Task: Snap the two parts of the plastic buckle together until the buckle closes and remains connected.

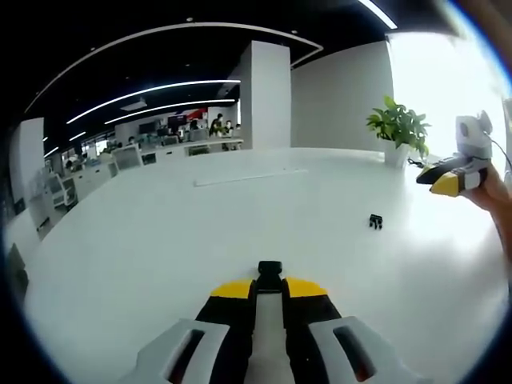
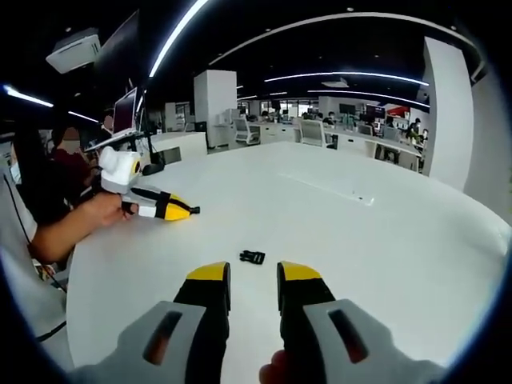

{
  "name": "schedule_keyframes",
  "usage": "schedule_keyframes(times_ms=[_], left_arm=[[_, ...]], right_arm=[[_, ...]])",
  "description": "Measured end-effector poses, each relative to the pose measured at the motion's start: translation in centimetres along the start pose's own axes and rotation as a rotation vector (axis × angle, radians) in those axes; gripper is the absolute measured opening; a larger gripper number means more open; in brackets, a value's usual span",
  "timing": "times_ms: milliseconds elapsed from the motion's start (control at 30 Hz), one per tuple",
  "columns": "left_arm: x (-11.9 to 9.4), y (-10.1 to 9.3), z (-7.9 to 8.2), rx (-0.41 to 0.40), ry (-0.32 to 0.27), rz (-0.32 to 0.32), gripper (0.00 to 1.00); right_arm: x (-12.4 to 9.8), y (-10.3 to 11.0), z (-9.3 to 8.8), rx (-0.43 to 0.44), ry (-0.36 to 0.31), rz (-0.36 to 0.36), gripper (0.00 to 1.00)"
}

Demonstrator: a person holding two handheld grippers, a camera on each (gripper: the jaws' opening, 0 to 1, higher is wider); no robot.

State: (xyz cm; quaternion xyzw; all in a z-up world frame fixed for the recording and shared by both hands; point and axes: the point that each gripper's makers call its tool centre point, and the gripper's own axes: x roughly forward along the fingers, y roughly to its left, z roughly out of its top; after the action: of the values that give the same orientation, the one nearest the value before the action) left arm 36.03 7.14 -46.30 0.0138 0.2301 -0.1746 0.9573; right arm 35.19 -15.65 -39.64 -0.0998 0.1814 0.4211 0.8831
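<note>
My left gripper (image 1: 270, 285) rises from the bottom of the left gripper view, shut on one black buckle part (image 1: 270, 270) that sticks out past its yellow tips. The other black buckle part (image 1: 376, 221) lies loose on the white table (image 1: 160, 264), ahead and to the right. In the right gripper view that loose part (image 2: 252, 257) sits just beyond my right gripper (image 2: 254, 276), which is open with nothing between its jaws. The right gripper (image 1: 448, 179) also hovers at the far right of the left gripper view. A hand holds the left gripper (image 2: 180, 210) at the left.
A potted plant (image 1: 398, 128) stands at the table's far edge with a cable beside it. A white pillar (image 1: 264, 92) and office desks with monitors lie beyond. A seated person (image 2: 68, 164) is at the left by the table rim (image 2: 80, 272).
</note>
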Motion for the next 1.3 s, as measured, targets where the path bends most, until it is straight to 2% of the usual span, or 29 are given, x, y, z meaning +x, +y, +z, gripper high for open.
schedule_keyframes(times_ms=[500, 1300], left_arm=[[0.0, 0.0, 0.0, 0.007, 0.001, 0.004, 0.12], [0.0, -0.2, 0.0, 0.008, 0.002, -0.002, 0.12]], right_arm=[[1.9, -0.9, -1.2, -0.043, 0.071, 0.007, 0.23], [3.9, -1.2, -2.0, -0.052, 0.114, 0.045, 0.24]])
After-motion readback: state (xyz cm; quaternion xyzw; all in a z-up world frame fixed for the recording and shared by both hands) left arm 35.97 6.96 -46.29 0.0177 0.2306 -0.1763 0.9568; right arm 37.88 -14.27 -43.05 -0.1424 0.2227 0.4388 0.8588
